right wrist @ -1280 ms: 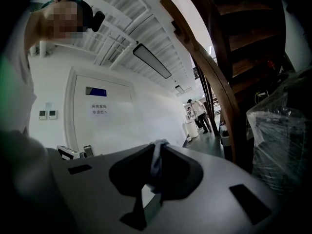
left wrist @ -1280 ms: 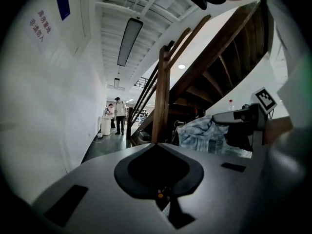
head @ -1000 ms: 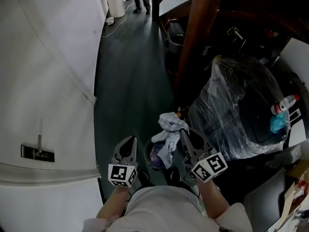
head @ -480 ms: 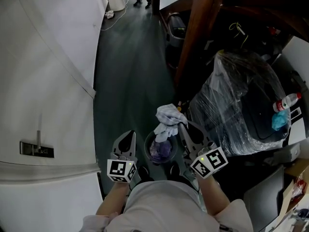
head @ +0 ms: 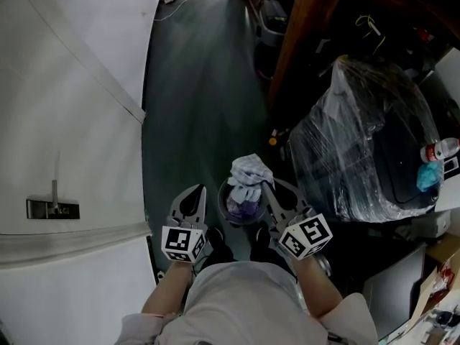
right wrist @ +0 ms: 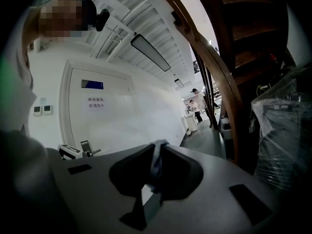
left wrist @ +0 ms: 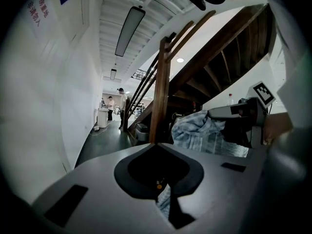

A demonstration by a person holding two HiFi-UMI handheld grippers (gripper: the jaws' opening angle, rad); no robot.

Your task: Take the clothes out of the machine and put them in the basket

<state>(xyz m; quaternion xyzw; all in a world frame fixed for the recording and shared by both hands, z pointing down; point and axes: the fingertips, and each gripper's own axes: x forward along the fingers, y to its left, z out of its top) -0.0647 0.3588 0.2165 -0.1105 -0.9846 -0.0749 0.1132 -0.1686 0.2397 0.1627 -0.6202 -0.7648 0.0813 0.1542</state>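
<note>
My right gripper [head: 263, 185] is shut on a pale blue-and-white checked cloth [head: 249, 171]. The cloth bunches at the jaw tips just above a small round dark basket [head: 221, 210] on the floor. A purple garment [head: 243, 205] lies inside the basket. In the right gripper view a strip of the cloth [right wrist: 157, 161] is pinched between the jaws of that gripper [right wrist: 158, 145]. My left gripper [head: 194, 191] hangs left of the basket, its jaws together and holding nothing. In the left gripper view the left gripper [left wrist: 156, 144] points past the cloth [left wrist: 197, 133].
A white wall with a door handle [head: 54, 207] fills the left side. A plastic-wrapped bulky object [head: 366, 149] stands right of the basket, with a bottle [head: 438, 149] beyond it. A wooden stair post [head: 298, 42] rises behind. Dark green floor [head: 201, 85] runs ahead.
Both grippers have sunk. The cloth, which hung loose and long from the right gripper, has come down and now bunches right over the basket.
</note>
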